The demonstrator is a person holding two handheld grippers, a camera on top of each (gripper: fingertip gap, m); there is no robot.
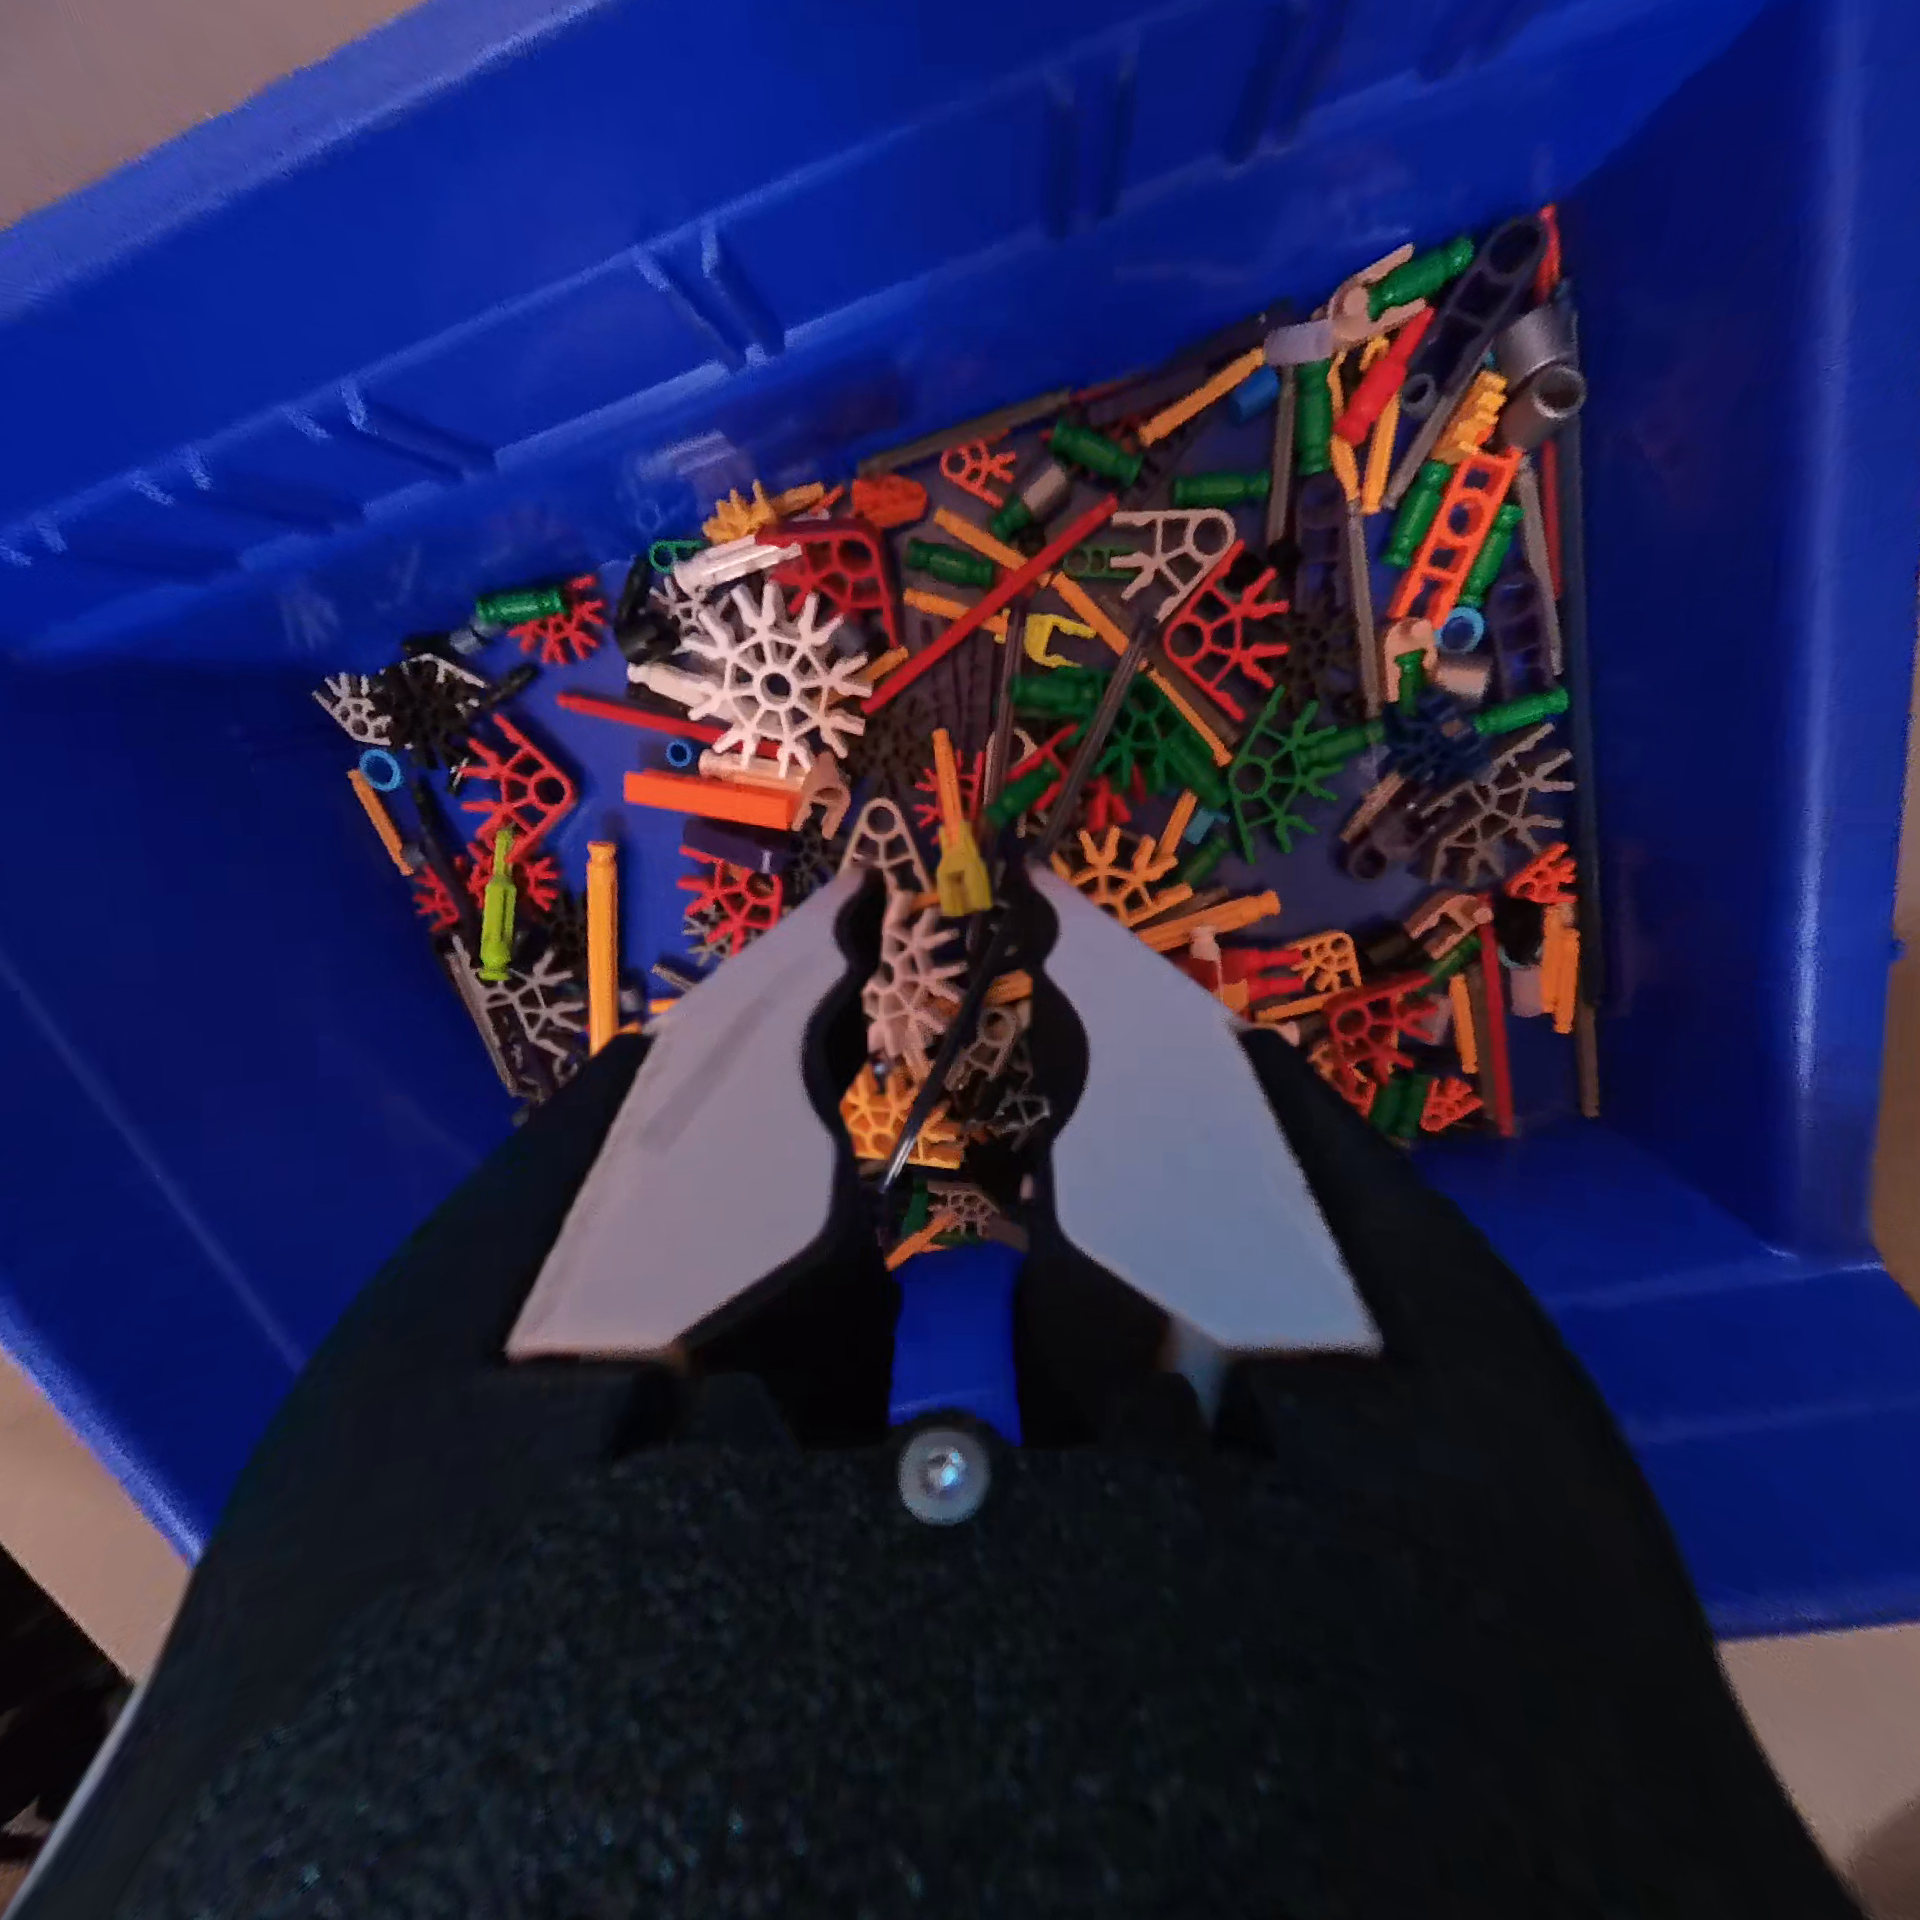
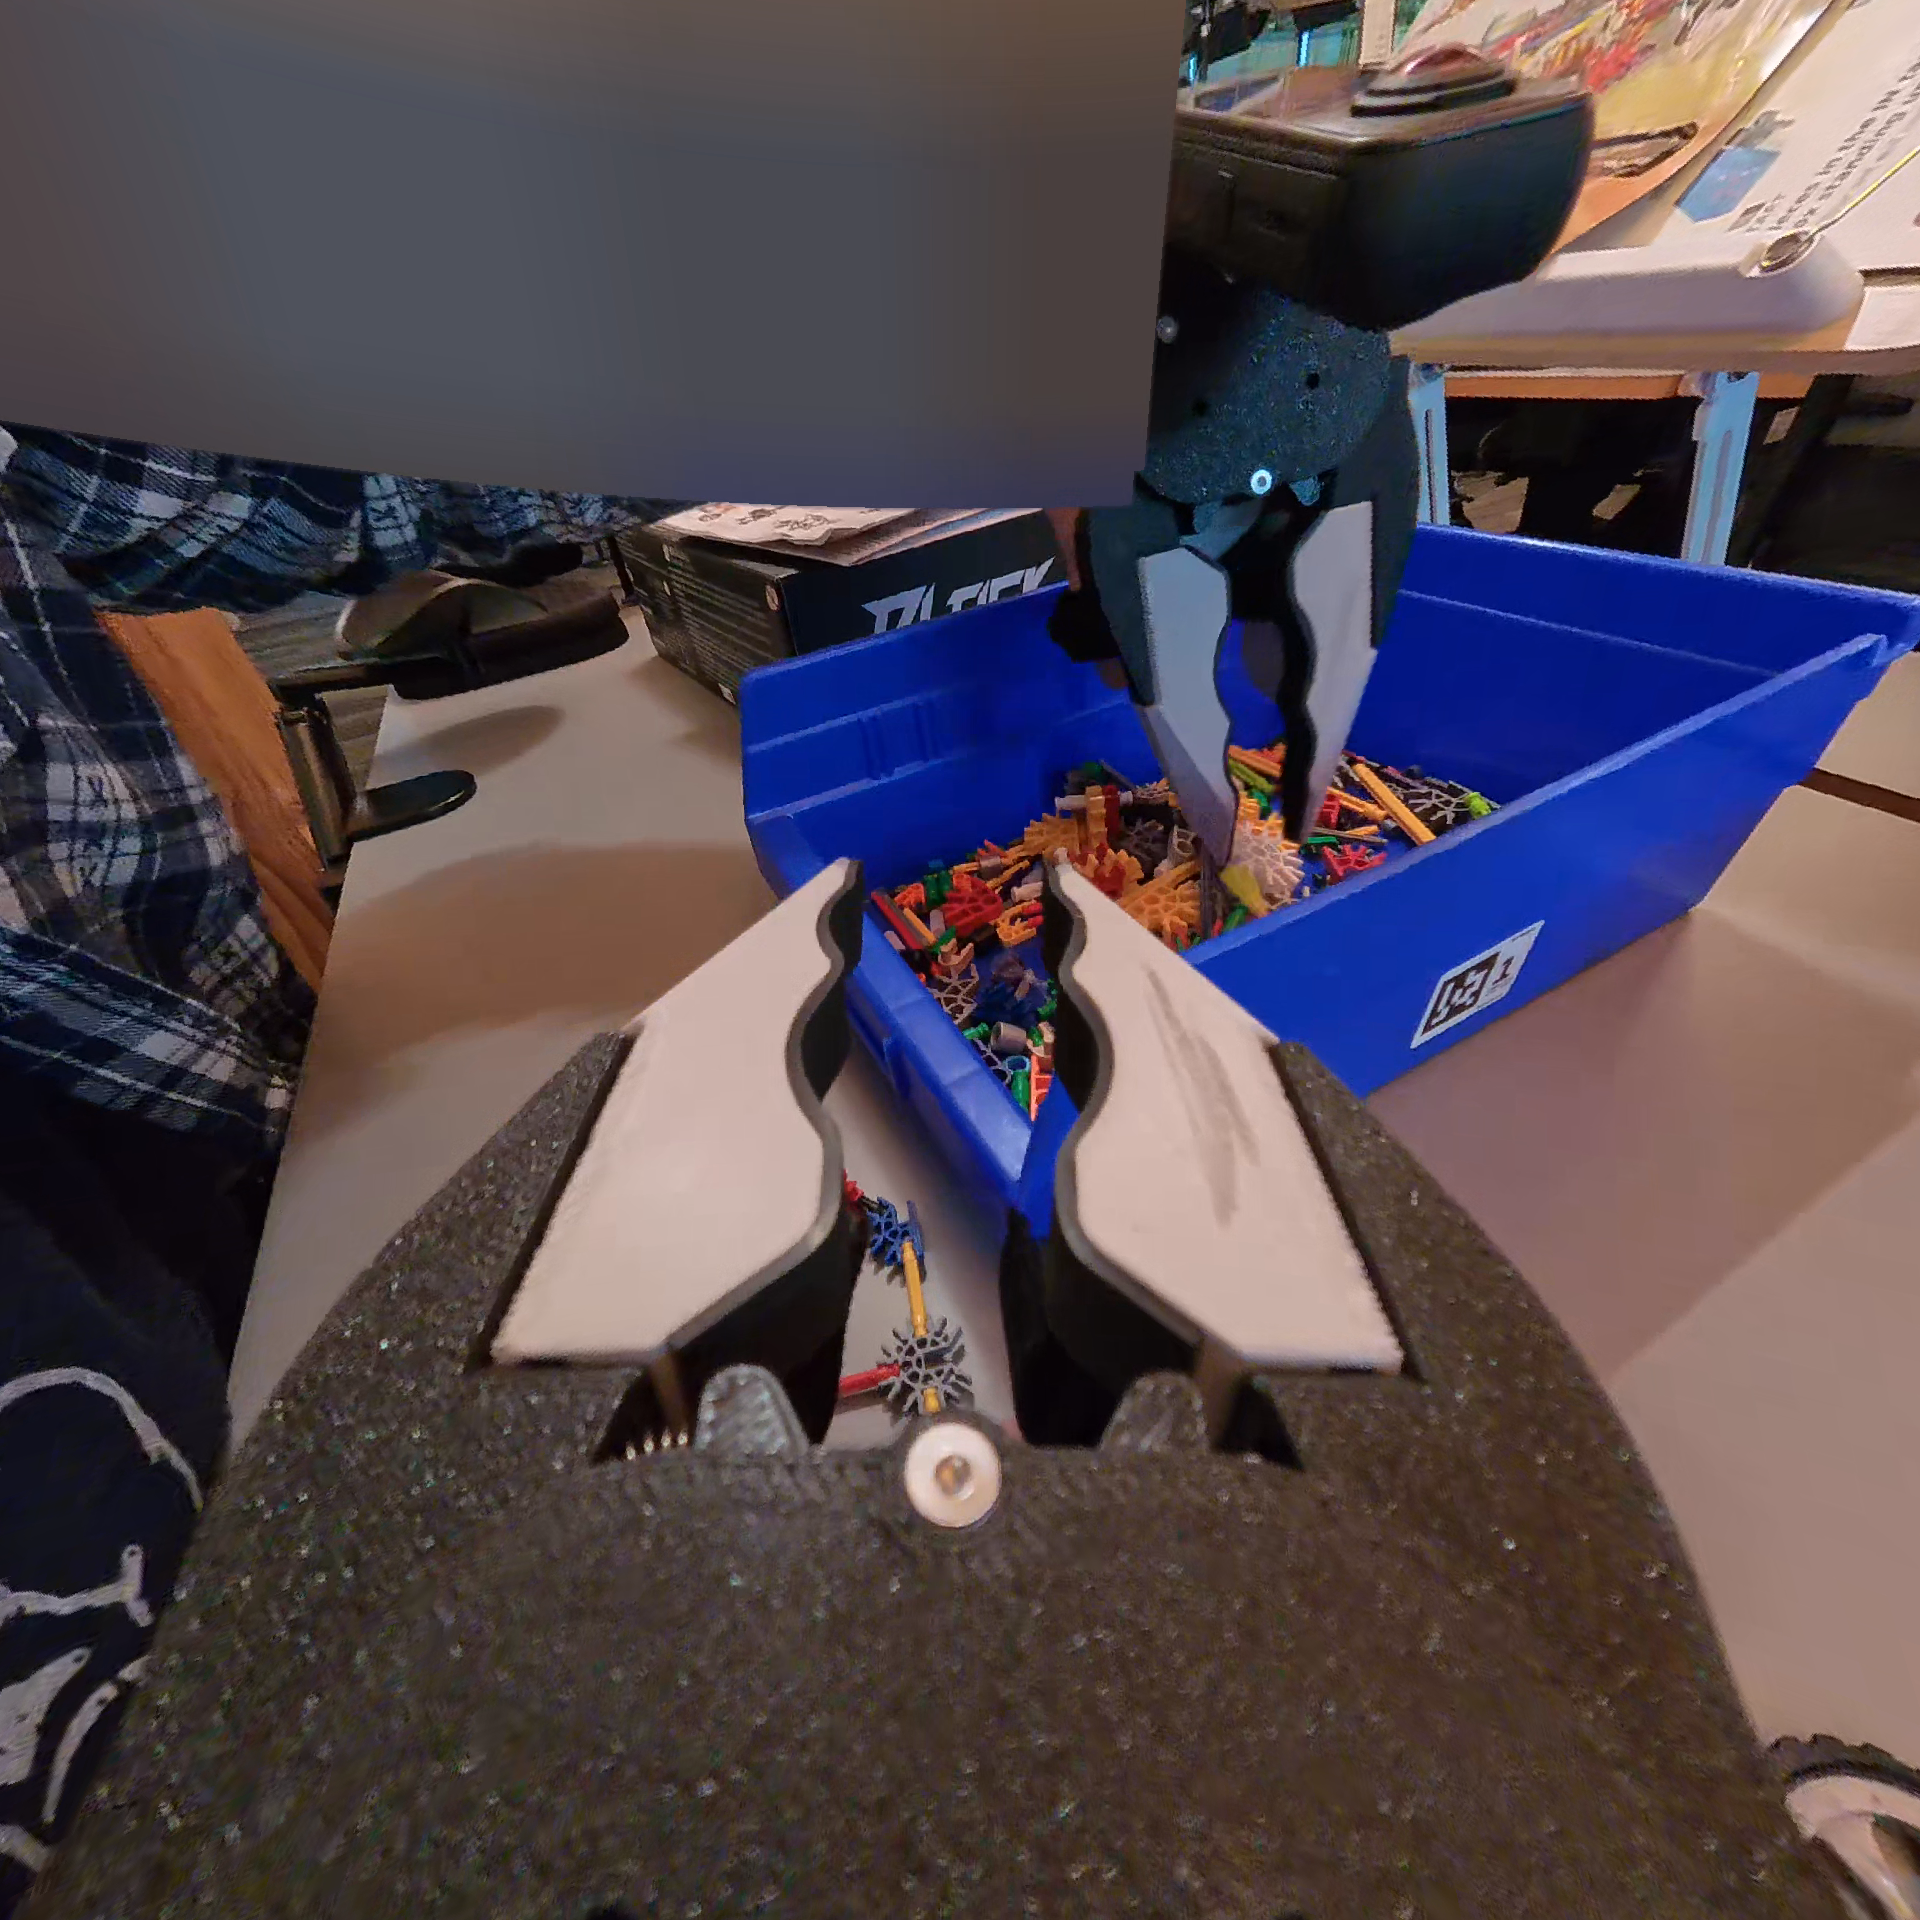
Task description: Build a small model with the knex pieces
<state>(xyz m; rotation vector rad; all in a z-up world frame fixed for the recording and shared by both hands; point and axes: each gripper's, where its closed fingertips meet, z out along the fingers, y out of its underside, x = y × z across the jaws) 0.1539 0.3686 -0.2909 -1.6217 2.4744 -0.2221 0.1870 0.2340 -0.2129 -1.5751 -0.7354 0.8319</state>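
left gripper (image 1: 951,883) down in blue bin (image 1: 727,312), jaws narrowly apart around yellow clip (image 1: 961,878) and thin black rods | right gripper (image 2: 951,883) jaws apart, empty, over small assembly (image 2: 914,1320) | advice: close squarely on 1 piece only.

A white sticker (image 2: 1475,985) is seen on the outer front wall of the blue bin (image 2: 1351,966); a black square code pattern and a single digit are printed on it. Large white slanted lettering is carried on the side of a black box (image 2: 831,613) behind the bin, with small print on its end face. A printed sheet (image 2: 800,523) is laid on top of that box. Printed posters (image 2: 1766,156) with headings and text are spread on the far table. In the left wrist view no writing can be read.
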